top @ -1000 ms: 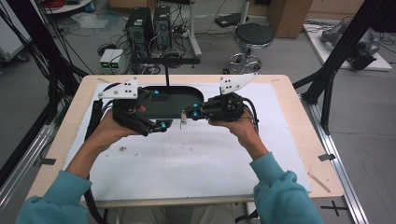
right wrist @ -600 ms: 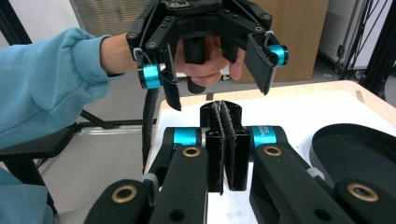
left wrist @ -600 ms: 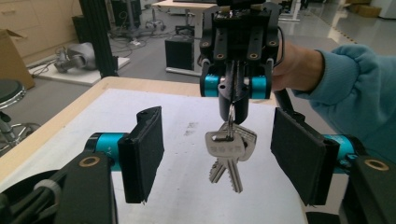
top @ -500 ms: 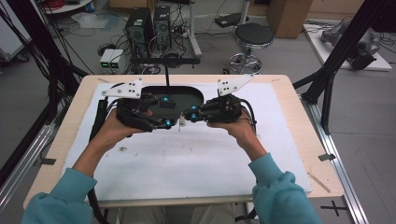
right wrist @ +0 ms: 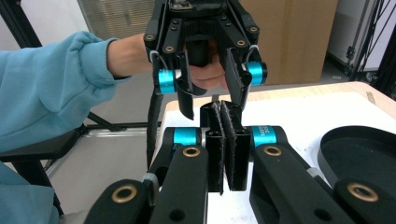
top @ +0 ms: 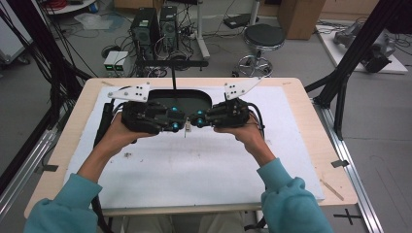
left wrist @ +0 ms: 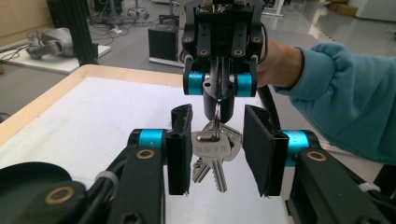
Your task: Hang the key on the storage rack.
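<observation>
A bunch of silver keys (left wrist: 215,151) hangs from a ring pinched by my right gripper (left wrist: 218,95), which is shut on it and faces the left one. My left gripper (left wrist: 217,140) has the keys between its jaws. Those jaws have just been closing, and the black pads (left wrist: 180,149) stand close beside the keys' edges without visibly pressing on them. In the high view both grippers meet nose to nose above the white mat, left gripper (top: 180,121) and right gripper (top: 193,120), with the keys (top: 186,130) dangling below. In the right gripper view my right gripper (right wrist: 224,114) is shut, with the left gripper (right wrist: 212,100) behind it.
A black oval tray (top: 194,99) lies on the white mat (top: 194,170) just beyond the grippers. Wooden table edges frame the mat. Cables trail from both grippers. Computers, a stool and black frame posts stand on the floor beyond the table.
The left gripper's jaws have narrowed around the hanging keys. Both hands have stayed where they were.
</observation>
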The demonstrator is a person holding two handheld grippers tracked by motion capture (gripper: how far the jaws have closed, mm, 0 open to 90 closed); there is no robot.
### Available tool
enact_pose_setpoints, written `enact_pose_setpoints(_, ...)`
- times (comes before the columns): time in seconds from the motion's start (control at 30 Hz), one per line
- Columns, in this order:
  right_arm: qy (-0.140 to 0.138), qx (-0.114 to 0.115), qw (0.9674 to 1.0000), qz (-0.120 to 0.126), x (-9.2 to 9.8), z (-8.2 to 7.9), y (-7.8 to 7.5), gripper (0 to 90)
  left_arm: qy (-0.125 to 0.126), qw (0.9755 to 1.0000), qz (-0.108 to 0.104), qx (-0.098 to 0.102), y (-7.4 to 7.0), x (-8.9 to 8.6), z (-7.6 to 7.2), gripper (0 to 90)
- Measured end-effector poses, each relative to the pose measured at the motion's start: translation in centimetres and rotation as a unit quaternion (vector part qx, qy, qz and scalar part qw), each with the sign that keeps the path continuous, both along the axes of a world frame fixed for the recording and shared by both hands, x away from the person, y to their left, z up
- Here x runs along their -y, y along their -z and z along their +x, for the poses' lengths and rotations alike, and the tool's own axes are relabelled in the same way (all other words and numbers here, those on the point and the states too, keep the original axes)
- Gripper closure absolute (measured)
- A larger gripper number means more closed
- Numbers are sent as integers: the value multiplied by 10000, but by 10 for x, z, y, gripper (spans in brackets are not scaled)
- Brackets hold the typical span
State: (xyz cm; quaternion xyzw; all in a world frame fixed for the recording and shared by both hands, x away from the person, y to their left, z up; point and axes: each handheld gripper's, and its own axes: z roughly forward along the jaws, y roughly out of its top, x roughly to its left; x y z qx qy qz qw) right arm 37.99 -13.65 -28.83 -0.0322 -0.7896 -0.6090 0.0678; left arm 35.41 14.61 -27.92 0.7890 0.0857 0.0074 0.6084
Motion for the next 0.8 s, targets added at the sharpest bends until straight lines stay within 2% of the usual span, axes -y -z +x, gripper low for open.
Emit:
enact_pose_setpoints(0.27,-58,14,10000,19,0,0,0,887,58,9999,47,-134,1,1,1,699)
enact_pose_setpoints(0.5,-80,36,10000,-10,-1,0,0,887,127,9998,107,-108,2,2,2,760)
enact_pose_setpoints(0.8,-119,77,9999,-20,-3,0,1,888,150,9996,139,-179,1,3,2,835)
